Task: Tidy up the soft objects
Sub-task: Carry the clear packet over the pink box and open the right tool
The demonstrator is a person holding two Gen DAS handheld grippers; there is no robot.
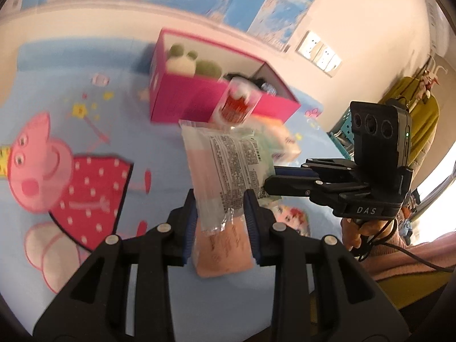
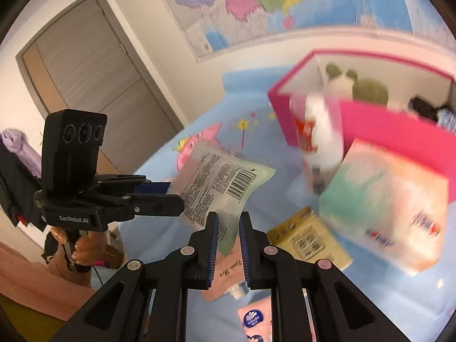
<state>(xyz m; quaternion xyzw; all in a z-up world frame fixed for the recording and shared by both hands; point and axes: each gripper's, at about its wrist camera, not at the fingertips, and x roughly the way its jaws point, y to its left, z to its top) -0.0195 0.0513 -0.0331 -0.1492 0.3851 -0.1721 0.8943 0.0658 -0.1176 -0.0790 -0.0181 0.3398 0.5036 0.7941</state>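
Observation:
A soft clear packet (image 1: pixel 228 159) with a printed label and barcode hangs above the blue cartoon bedsheet (image 1: pixel 128 131). Both grippers hold it. My left gripper (image 1: pixel 220 196) is shut on its lower end. From the right, my right gripper (image 1: pixel 268 181) pinches the packet's edge. In the right wrist view the same packet (image 2: pixel 216 182) has its corner between the pads of my right gripper (image 2: pixel 228 216), while my left gripper (image 2: pixel 175 195) grips its left side. Behind stands an open pink box (image 1: pixel 185 99) holding a green-and-white plush (image 1: pixel 182 62).
A white item with a red label (image 2: pixel 316 136) and a large pastel tissue pack (image 2: pixel 384 205) lie in front of the pink box (image 2: pixel 384 131). A salmon packet (image 2: pixel 225 273), a yellow packet (image 2: pixel 307 236) and a pink tissue pack (image 2: pixel 253 319) lie on the sheet below.

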